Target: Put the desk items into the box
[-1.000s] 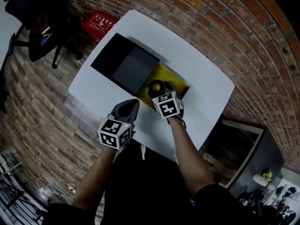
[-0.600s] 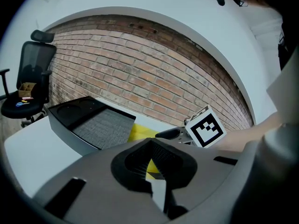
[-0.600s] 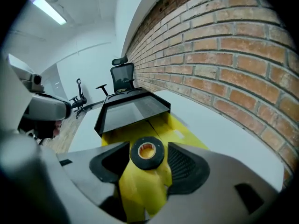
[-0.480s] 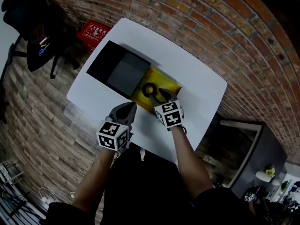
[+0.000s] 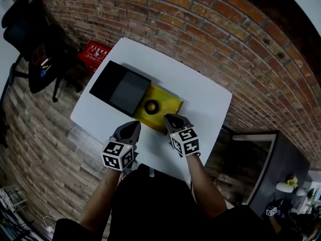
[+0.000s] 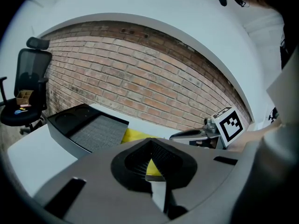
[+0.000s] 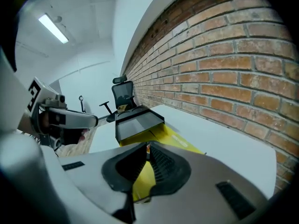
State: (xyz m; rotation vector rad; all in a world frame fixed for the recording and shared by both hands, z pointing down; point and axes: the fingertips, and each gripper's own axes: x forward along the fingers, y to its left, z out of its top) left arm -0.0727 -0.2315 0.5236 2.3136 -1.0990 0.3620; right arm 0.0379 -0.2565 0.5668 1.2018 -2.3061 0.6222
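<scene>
Black ring [image 5: 151,106] on flat yellow box [image 5: 169,104]

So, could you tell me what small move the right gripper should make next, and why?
Probably reopen the right gripper: its jaws have just been closing on nothing, while the black ring lies on the flat yellow item beside the open black box.

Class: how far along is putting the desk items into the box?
Done: the black ring lies on the yellow piece beside the black box. In hand: nothing; the right gripper has just been closing its jaws on nothing, the left gripper is shut, empty. Left: no further item shows on the table; whether the ring counts as boxed is unclear.
</scene>
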